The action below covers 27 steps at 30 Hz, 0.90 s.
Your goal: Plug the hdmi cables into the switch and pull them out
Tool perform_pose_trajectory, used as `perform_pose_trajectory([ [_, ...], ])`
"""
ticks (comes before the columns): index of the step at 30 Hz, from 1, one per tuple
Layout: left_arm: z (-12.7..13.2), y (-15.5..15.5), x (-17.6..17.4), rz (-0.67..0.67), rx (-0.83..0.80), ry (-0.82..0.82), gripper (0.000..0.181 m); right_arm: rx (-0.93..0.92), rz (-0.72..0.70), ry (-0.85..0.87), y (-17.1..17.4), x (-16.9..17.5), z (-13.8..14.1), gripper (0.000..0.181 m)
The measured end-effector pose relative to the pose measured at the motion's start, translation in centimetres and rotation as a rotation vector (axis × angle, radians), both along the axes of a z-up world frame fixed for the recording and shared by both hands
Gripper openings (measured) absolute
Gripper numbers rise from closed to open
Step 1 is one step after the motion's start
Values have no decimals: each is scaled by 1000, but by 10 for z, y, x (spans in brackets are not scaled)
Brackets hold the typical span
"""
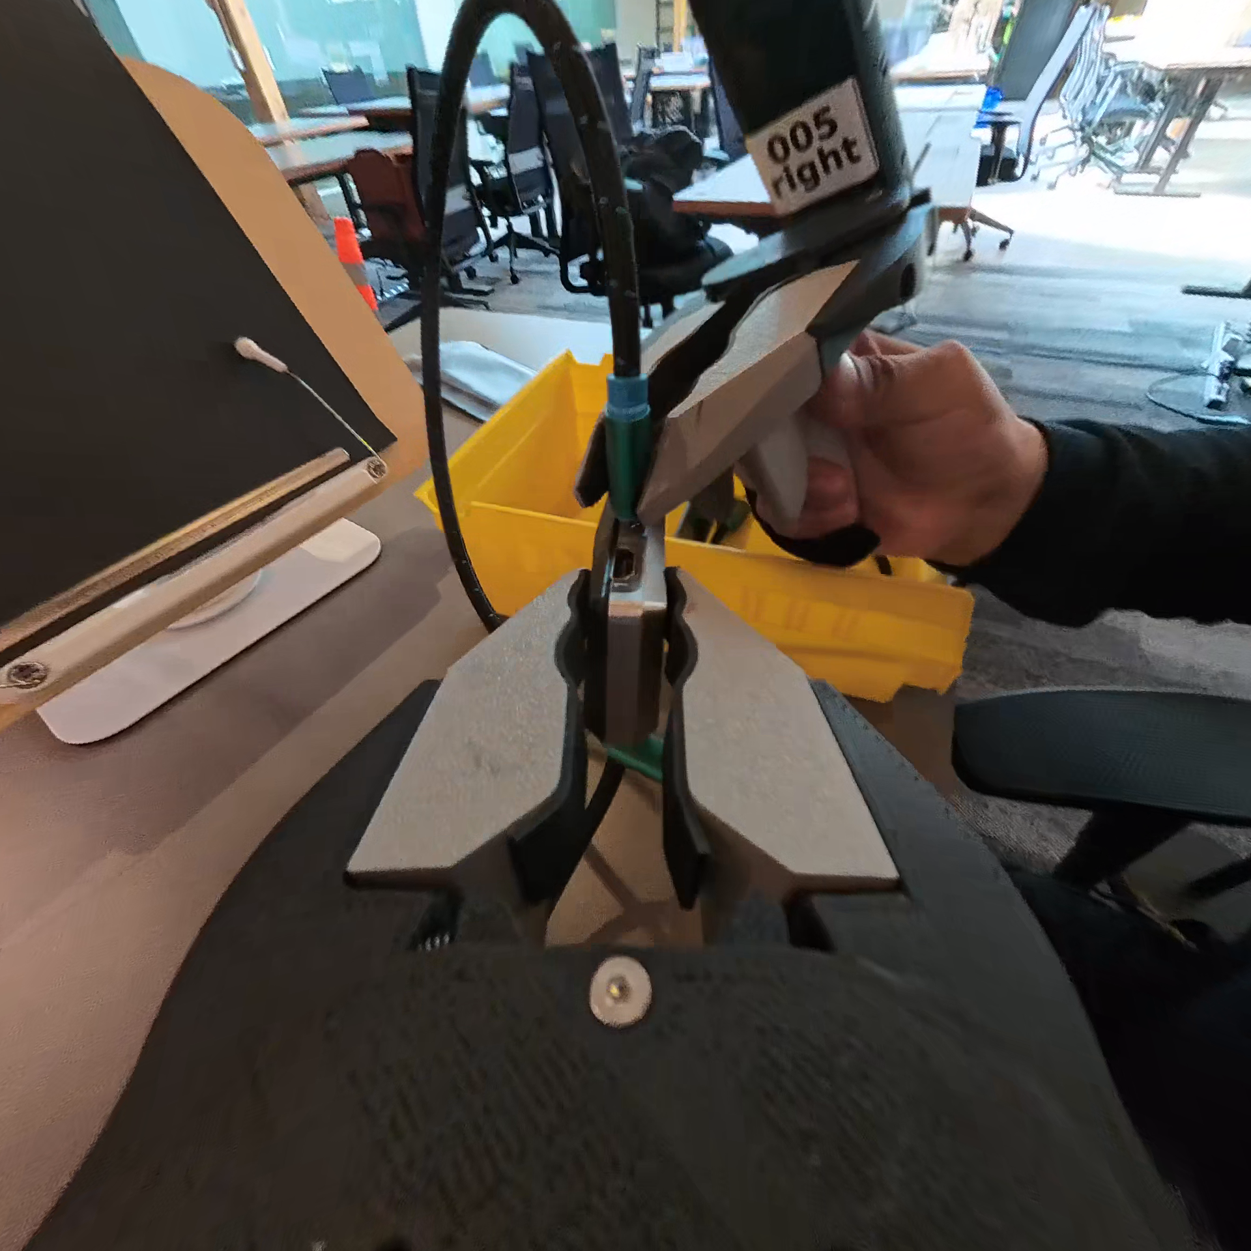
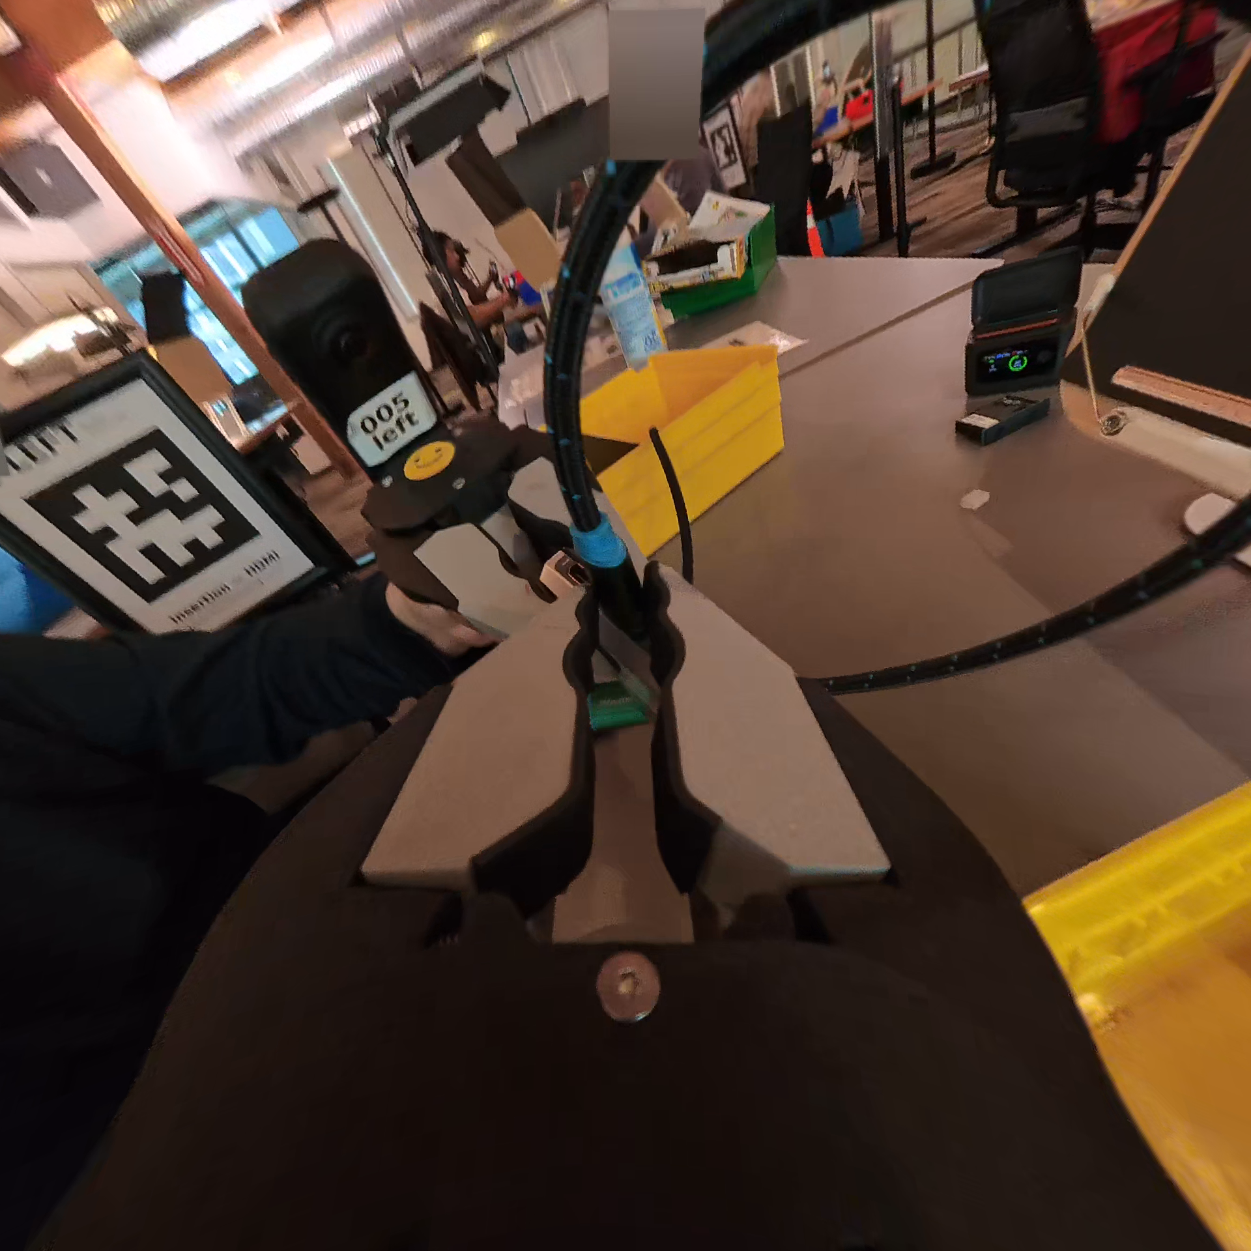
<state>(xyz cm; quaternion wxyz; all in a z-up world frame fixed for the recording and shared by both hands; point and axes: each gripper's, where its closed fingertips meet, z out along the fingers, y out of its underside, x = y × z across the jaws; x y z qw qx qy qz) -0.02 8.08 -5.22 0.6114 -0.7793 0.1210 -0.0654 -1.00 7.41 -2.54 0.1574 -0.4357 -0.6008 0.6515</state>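
Left wrist view: my left gripper (image 1: 626, 609) pinches the grey switch (image 1: 626, 667) above the table.
Right wrist view: my right gripper (image 2: 623, 609) is clamped on the HDMI cable (image 2: 565, 406) plug, at the switch's end.

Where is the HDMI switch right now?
The HDMI switch is clamped in the left gripper, raised before the yellow bin, under the plug the right gripper holds.

Between the left jaws, the switch (image 1: 626, 667) shows only its narrow edge; its faces are hidden. Beyond the right jaws, the plug (image 2: 619, 596) tip is covered, so whether it is seated is unclear. The cable (image 1: 460, 284) loop runs off the top edge.
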Motion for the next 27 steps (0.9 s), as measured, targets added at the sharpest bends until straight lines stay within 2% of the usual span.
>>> perform_pose_trajectory([
  [2,6,1,-1,7,7,-3,17,74,1,30,0,0,4,10],
  [5,13,-6,12,-111,-21,-100,18,367,14,113,-6,13,7,11],
  [9,14,-14,32,-223,-81,-210,18,598,100,74,-6,33,4,14],
  [11,12,-14,32,-212,-80,-197,17,645,122,21,-1,40,0,6],
  [15,15,-16,35,-222,-60,-224,18,620,106,76,-2,41,4,6],
  [18,13,-17,37,-216,-64,-194,18,581,100,73,-1,42,3,13],
  [23,14,-17,40,-220,-82,-195,18,532,168,4,-7,44,-8,24],
  [27,16,-17,38,-221,-81,-211,18,487,183,11,-10,44,-6,18],
])
